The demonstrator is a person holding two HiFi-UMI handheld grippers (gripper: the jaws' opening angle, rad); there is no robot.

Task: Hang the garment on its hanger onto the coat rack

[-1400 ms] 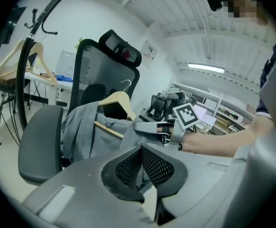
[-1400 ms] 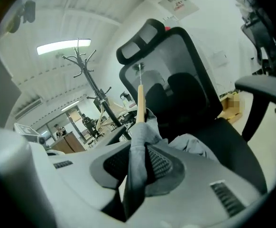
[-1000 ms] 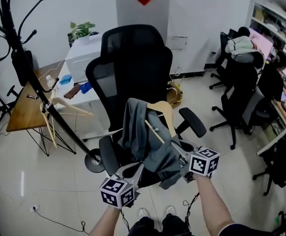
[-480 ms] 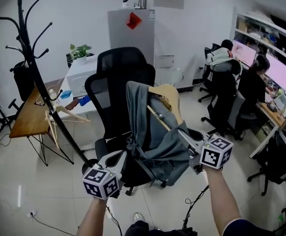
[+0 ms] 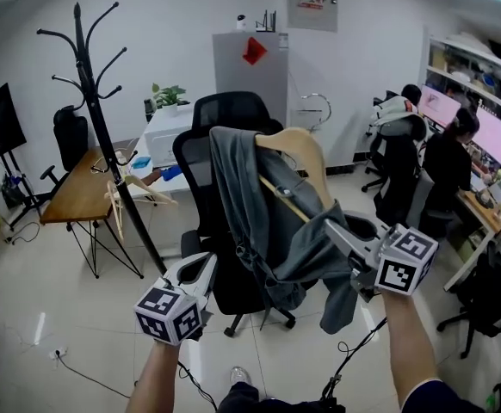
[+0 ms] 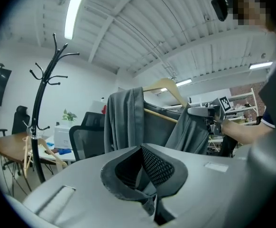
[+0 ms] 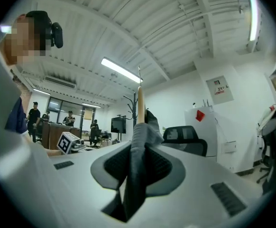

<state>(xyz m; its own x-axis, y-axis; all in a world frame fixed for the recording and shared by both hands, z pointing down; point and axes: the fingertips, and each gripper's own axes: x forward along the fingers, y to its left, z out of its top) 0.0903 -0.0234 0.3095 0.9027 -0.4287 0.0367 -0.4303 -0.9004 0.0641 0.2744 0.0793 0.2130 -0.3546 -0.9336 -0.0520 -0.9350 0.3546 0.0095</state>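
Note:
A grey garment hangs over a light wooden hanger, held up in the air in front of a black office chair. My right gripper is shut on the garment's cloth at the hanger's lower right end; in the right gripper view the cloth fills the gap between the pads and the hanger bar rises beyond. My left gripper sits lower left of the garment, apart from it, open a little with nothing between its pads. The black coat rack stands far left.
The office chair stands right behind the garment. A spare wooden hanger hangs low on the coat rack, beside a wooden desk. People sit at desks on the right. A white cabinet stands at the back wall.
The garment on its hanger has risen off the chair seat with my right gripper. My left gripper has moved left and away from the cloth. The view has tilted up.

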